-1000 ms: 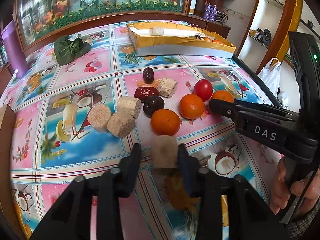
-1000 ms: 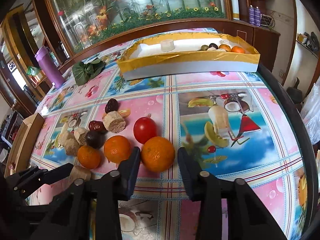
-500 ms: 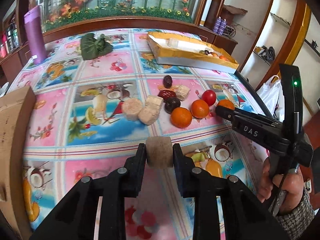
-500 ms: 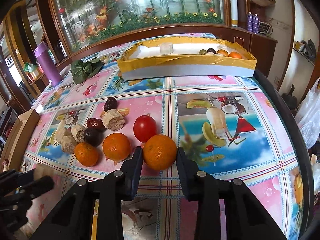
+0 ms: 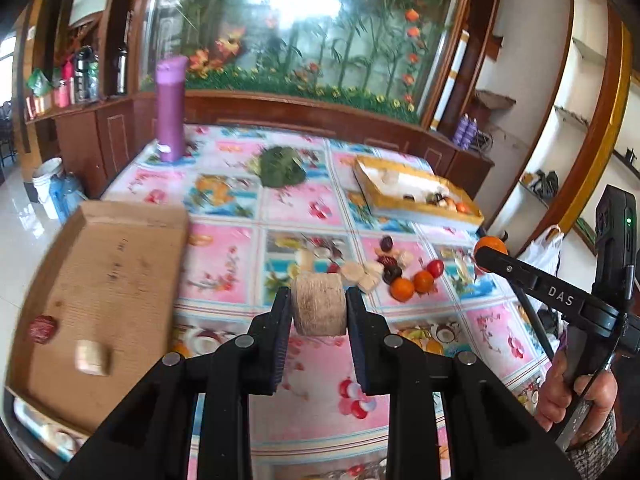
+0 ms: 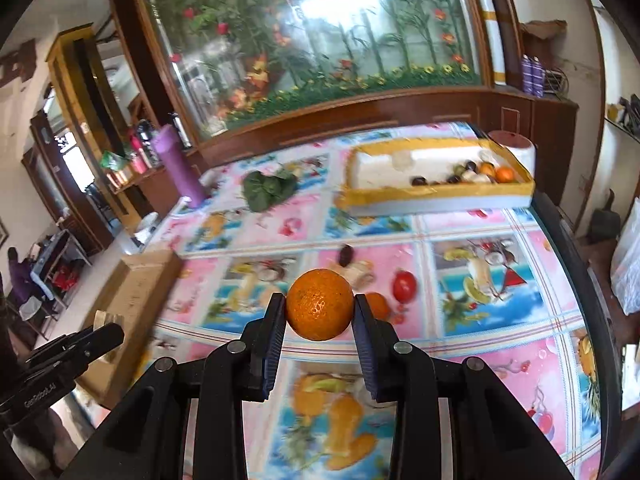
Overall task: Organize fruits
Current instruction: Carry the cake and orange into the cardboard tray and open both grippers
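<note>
The left gripper (image 5: 319,312) is clamped on a tan cake (image 5: 319,309) at the centre of the left view, lifted above the table (image 5: 224,264). The right gripper (image 6: 320,314) is clamped on an orange (image 6: 319,304) at the centre of its own view, also held off the cloth.

In the left view the cardboard tray (image 5: 116,280) fills the lower left, hanging past the table's left edge; its near rim stands between the gripper and the tray floor, where one red piece (image 5: 41,329) and one tan cube (image 5: 93,357) lie well apart. The pink cloth below and around the fingers is open. In the right view the table's dark right edge curves down the right side, and the cloth between it and the fingers is open too.

The yellow-rimmed box (image 6: 436,192) sits in the upper right of the right view, with a cluster of fruit at its right end — too small to count surely. Ahead of the gripper on the cloth lie one tomato (image 6: 404,286), one dark date (image 6: 345,255), and part of an orange peeking out from behind the right finger. The left view shows two oranges (image 5: 402,288) in the loose pile right of centre. A purple bottle (image 5: 171,108) stands upper left — a green leafy bundle (image 5: 281,167) lies beside it toward centre.
</note>
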`<state>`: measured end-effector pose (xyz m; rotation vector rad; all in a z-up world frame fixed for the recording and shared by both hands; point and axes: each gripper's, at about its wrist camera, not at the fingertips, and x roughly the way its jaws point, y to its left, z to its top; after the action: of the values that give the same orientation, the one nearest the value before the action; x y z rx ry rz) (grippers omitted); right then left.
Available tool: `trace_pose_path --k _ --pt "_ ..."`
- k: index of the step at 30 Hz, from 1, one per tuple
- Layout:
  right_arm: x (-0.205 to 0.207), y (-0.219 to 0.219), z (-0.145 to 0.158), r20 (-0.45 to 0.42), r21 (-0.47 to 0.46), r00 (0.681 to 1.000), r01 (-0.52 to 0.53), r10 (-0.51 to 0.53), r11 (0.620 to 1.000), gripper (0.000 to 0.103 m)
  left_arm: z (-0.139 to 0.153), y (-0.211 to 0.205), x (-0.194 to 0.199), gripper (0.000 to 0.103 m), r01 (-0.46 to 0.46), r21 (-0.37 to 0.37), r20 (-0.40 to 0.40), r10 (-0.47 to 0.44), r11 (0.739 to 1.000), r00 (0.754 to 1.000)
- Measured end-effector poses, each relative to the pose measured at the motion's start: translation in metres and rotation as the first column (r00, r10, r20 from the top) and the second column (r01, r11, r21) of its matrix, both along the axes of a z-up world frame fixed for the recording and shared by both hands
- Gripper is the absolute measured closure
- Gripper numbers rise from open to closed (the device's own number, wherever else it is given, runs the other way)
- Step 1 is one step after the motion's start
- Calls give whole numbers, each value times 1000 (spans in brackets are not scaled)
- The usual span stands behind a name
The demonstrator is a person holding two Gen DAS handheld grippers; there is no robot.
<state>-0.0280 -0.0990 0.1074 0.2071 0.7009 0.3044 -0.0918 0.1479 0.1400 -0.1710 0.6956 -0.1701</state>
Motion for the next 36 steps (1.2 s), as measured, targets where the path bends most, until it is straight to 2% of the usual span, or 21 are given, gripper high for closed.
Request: trace_pose_path --k 2,7,10,12,14,16,19,22,23,26,29,31,33,36 --pt "-6 16 22 29 15 999 -44 44 999 67 25 22 -9 77 -24 3 40 24 1000 999" --pt "-14 68 93 137 17 975 -177 173 984 67 90 77 -23 77 -123 72 160 110 990 981" --pt "-10 98 149 204 40 950 -249 236 968 67 130 113 -19 77 -196 118 214 167 974 962" --pt "-5 120 186 246 35 933 -280 263 959 67 154 136 -11 77 -253 161 247 209 954 946" --pt "3 143 222 280 37 918 -303 281 952 67 168 157 4 77 -292 193 241 243 937 940" --pt "16 168 254 306 41 908 -313 286 949 67 170 175 19 77 -317 211 225 269 925 936" --pt "36 206 270 299 40 904 -330 304 943 67 149 198 43 77 -341 232 182 304 911 935" --pt "53 251 238 230 18 900 -383 369 923 67 97 214 60 77 -333 217 99 319 918 943" --pt "58 267 216 192 1 897 -405 398 914 67 76 216 64 77 -325 223 64 319 919 946" --pt "71 305 134 77 -66 893 -440 444 896 67 10 220 76 77 -297 240 -59 320 924 946" --pt "72 339 45 -42 -142 872 -489 488 861 67 -48 231 83 77 -283 233 -184 328 930 927" --pt "73 356 -9 -129 -172 853 -522 506 836 66 -69 240 88 77 -293 226 -232 343 929 910" --pt "74 364 -48 -190 -177 835 -547 517 818 66 -87 249 90 77 -301 211 -278 352 930 894" --pt "74 372 -82 -222 -210 820 -569 528 795 66 -101 251 88 77 -291 206 -306 344 934 888"
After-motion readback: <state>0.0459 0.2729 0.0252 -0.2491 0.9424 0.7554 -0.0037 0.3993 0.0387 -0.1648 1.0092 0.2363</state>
